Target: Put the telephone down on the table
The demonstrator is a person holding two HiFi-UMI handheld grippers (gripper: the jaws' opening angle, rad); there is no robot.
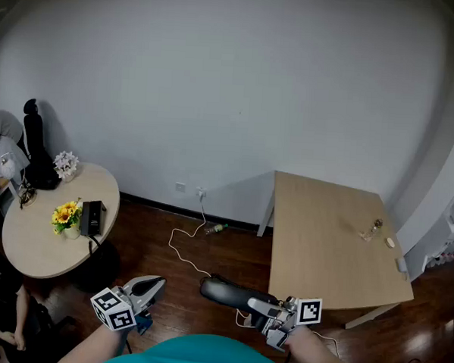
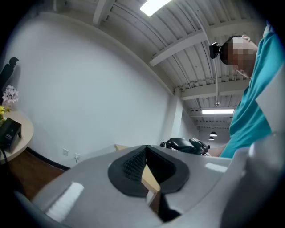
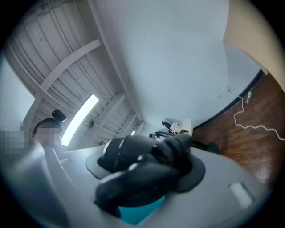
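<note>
My right gripper [image 1: 252,303] jaws clamp the telephone [image 1: 225,291]; left gripper [image 1: 150,288] jaws are closed, empty. I'd carry it level over the counter [image 1: 323,235] and lower it gently.

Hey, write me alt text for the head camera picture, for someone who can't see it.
Seen from above, the right gripper holds a black telephone handset over the dark wood floor, short of a light wooden table. The left gripper, empty, hangs low beside it; a round table with yellow flowers stands far left.

No text, label, brand or number can be read on anything here.
</note>
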